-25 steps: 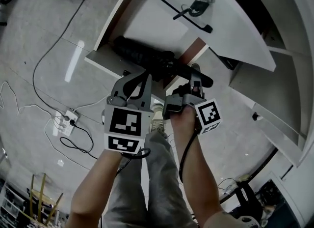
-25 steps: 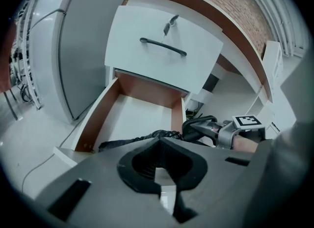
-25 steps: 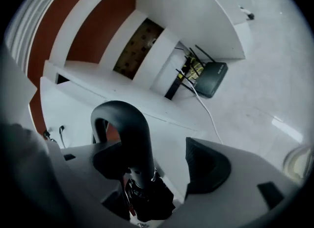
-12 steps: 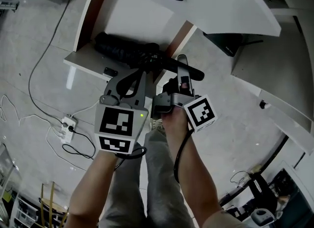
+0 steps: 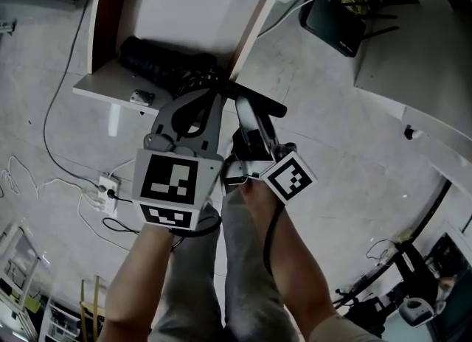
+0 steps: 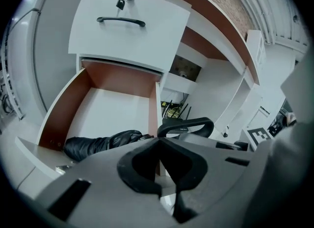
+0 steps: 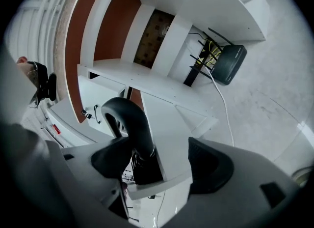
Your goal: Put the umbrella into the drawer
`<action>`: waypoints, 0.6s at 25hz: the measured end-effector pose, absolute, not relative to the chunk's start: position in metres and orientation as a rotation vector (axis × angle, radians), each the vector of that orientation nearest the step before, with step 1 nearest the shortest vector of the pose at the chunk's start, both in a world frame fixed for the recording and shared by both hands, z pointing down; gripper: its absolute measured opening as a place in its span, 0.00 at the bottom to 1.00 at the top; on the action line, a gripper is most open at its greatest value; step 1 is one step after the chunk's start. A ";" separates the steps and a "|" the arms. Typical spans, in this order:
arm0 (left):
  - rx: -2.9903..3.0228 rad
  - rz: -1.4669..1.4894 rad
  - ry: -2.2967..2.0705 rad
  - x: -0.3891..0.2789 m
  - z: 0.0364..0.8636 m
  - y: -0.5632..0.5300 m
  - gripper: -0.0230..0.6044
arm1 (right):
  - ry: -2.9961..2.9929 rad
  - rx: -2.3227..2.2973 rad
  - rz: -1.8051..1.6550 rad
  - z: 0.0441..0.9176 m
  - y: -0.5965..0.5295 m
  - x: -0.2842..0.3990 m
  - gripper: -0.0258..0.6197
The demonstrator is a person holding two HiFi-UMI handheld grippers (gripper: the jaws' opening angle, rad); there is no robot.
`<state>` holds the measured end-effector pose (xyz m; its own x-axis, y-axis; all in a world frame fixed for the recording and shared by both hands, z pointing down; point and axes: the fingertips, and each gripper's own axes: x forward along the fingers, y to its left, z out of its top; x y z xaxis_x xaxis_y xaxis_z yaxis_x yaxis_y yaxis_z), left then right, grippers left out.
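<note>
"Two grippers, one umbrella. How do they stand?"

"The right gripper (image 7: pixel 159 165) has its jaws opening, already wide apart. The umbrella's hooked handle (image 7: pixel 130 124) stands between them, close by one pad with clear space to the other, so nothing is gripped. The left gripper (image 6: pixel 161 148) has its pads together on nothing."

"And the umbrella (image 5: pixel 162 64) itself?"

"Its folded canopy lies in the open drawer (image 5: pixel 188 9), near the front. The handle pokes out past the drawer's right side wall (image 5: pixel 249 35)."

"So the step is a clean release?"

"I judge so. Draw the right gripper straight back off the hook without snagging it, then nudge the handle inward. As it lies, I expect it to foul that wall when the drawer shuts."

"What else is about?"

"Above, an upper drawer front (image 6: pixel 130 30) with a bar pull and a key. Farther right, a router (image 5: pixel 335 12) in a cubby. A power strip (image 5: pixel 103 186) and cables lie on the floor, well apart."
</note>
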<state>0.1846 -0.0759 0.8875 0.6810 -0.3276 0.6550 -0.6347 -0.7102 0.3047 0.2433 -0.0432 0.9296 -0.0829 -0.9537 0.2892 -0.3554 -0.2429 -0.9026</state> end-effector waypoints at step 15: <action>2.370 0.813 -0.762 0.179 0.843 -0.048 0.05 | 1.669 -1.850 -1.299 0.868 0.009 0.254 0.24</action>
<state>0.1788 -0.0483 0.8429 0.6624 -0.3362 0.6695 -0.6463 -0.7083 0.2838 0.2544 0.0093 0.8679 -0.1021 -0.9113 0.3989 -0.6101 -0.2594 -0.7487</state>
